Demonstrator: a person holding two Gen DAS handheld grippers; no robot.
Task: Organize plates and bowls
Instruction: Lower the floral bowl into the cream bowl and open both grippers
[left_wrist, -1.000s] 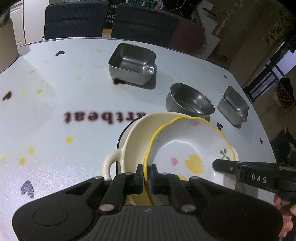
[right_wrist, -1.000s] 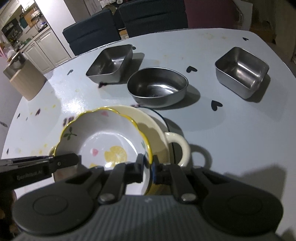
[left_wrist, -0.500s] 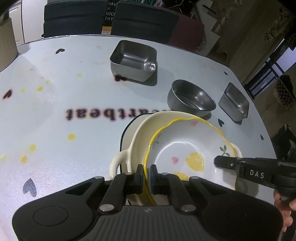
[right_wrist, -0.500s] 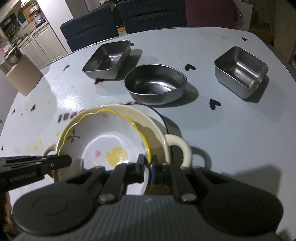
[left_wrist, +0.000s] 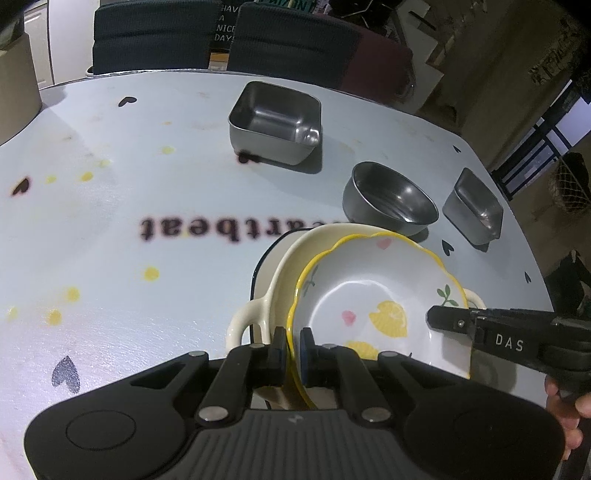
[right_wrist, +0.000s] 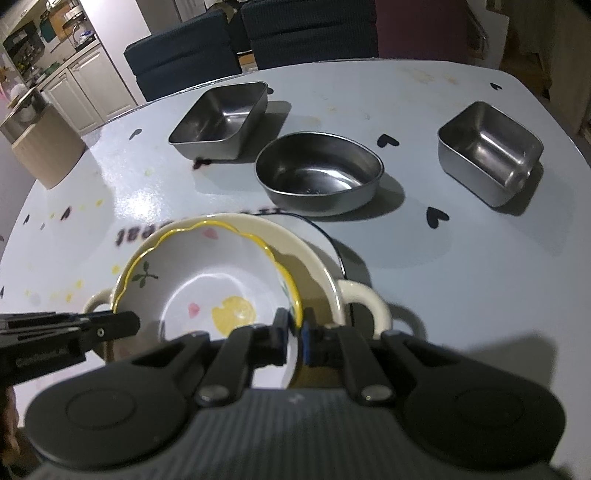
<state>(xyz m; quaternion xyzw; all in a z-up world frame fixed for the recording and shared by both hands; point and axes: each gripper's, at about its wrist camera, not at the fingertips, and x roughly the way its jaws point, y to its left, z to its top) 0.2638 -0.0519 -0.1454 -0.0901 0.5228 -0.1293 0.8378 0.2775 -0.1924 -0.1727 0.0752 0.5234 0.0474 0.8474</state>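
The yellow-rimmed bowl (left_wrist: 373, 295) sits tilted inside the cream handled dish (left_wrist: 273, 291) on the table (left_wrist: 147, 206). The left gripper (left_wrist: 293, 345) and right gripper (right_wrist: 294, 332) each clamp its rim on opposite sides. Beyond the dish stand a round steel bowl (right_wrist: 319, 173) and two square steel tins (right_wrist: 221, 120) (right_wrist: 489, 151).

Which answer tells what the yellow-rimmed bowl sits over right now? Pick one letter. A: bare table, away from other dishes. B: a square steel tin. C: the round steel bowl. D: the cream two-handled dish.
D: the yellow-rimmed bowl, gripped at opposite rims by the left gripper and right gripper, sits inside the cream two-handled dish; the steel pieces stand apart farther back.
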